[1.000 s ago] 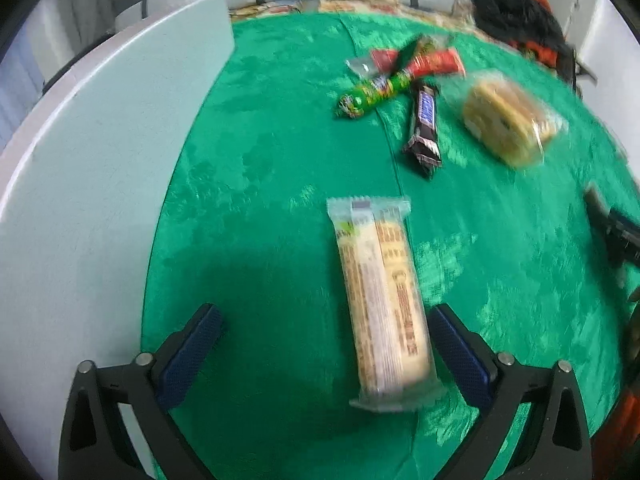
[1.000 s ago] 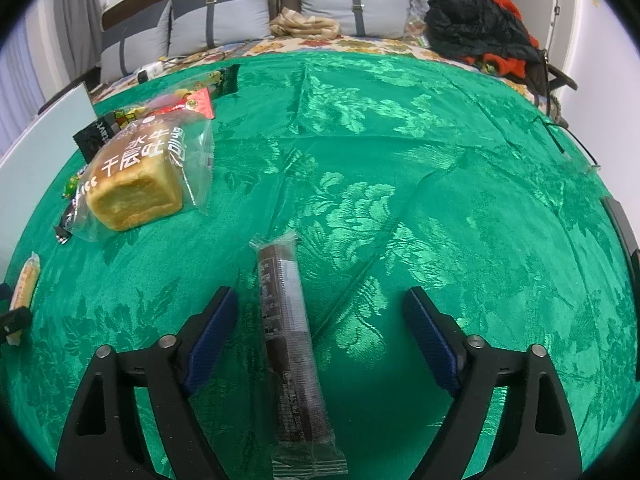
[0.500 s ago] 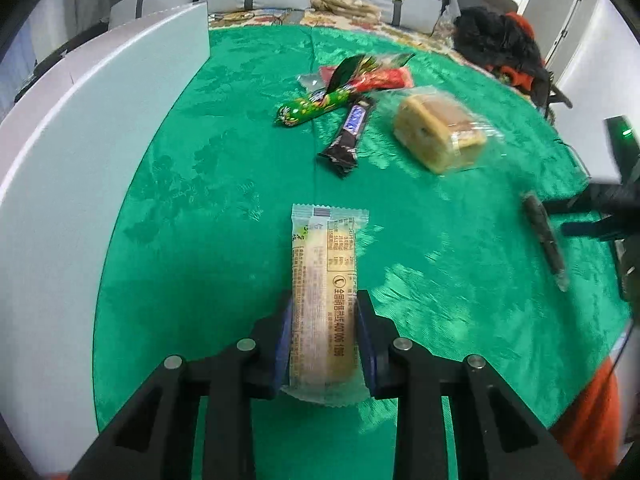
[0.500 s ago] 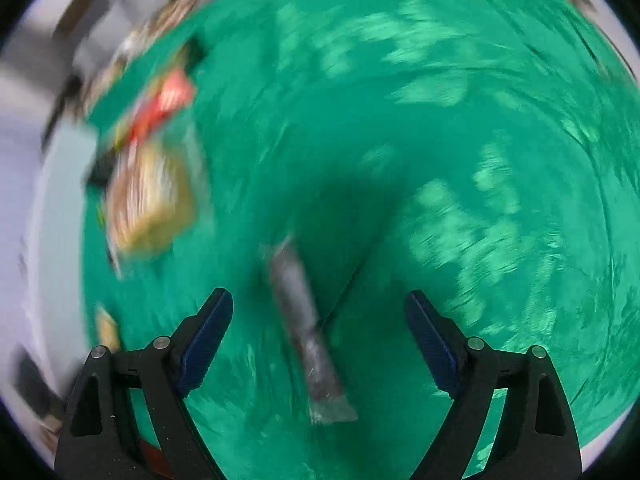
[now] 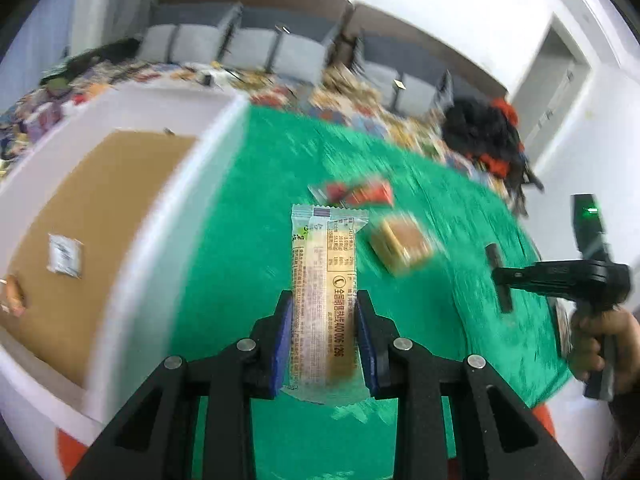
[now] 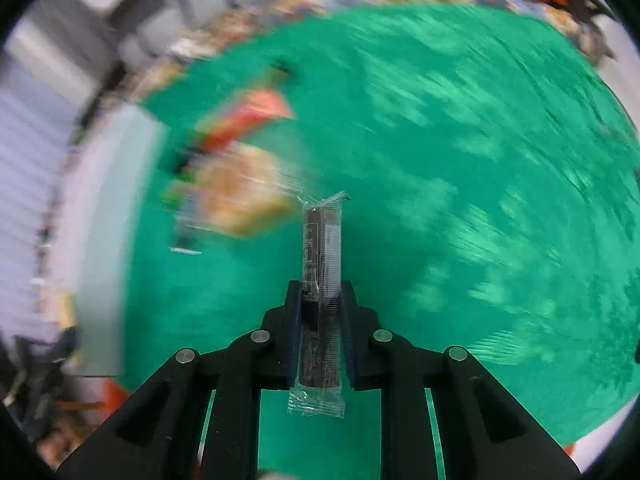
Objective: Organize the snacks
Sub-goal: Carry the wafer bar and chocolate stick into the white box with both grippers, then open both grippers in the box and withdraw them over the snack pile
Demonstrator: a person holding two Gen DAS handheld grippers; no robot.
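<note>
The pale biscuit bar [image 5: 323, 300] sits clamped between the fingers of the left tongs [image 5: 323, 332], lifted clear of the green tabletop [image 5: 248, 240], its long axis running straight ahead. The white box [image 5: 160, 240], brown-floored and open, lies just to its left, so the left hand is likely the nearer one for dropping in. The right tongs [image 6: 320, 328] are closed on a dark wrapped bar [image 6: 322, 280], also pointing forward, the box farther off to their left.
</note>
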